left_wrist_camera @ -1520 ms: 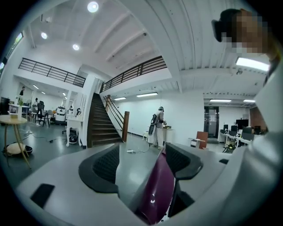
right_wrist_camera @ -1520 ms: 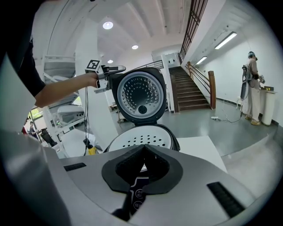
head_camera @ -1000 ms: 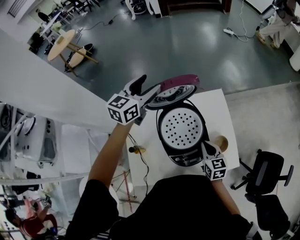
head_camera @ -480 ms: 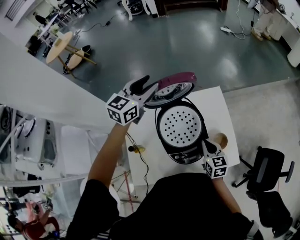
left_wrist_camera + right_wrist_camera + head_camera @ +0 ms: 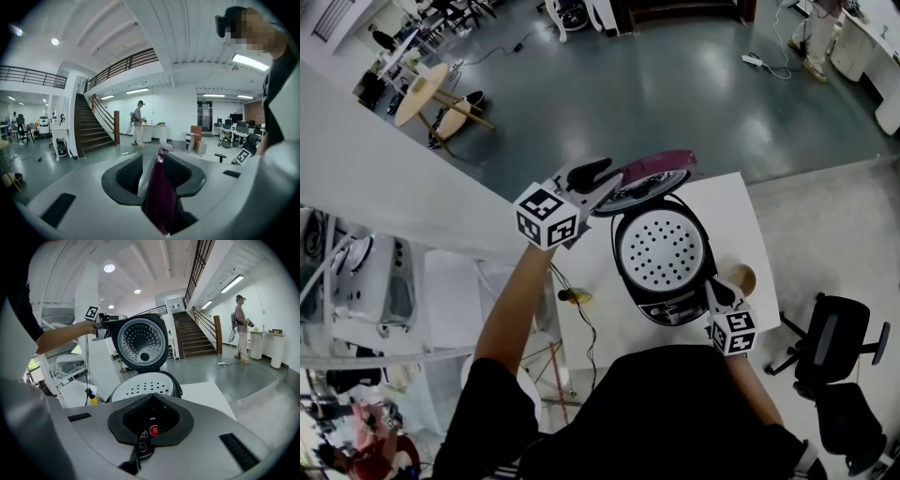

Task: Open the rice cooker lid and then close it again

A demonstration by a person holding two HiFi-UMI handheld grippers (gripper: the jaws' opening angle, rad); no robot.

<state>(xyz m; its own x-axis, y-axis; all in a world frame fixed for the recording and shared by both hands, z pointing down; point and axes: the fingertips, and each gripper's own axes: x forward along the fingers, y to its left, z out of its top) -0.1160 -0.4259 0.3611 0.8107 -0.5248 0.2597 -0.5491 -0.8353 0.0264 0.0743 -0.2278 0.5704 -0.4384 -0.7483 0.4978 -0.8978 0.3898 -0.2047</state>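
White table (image 5: 741,216): my left gripper (image 5: 602,178), jaws just closing, pinches raised lid (image 5: 661,161) by rim to lower it; right gripper (image 5: 717,289), jaws together, likely steadies cooker (image 5: 661,246) front.

Right claw (image 5: 713,288): rice cooker (image 5: 670,309) front directly ahead, blocks forward travel. Wooden cup (image 5: 741,278) just to its right. Raised lid (image 5: 649,176) stands upright beyond the cooker mouth, walling the far side. Open room above the perforated inner plate (image 5: 662,246). Bare table (image 5: 736,211) strip ahead-right.
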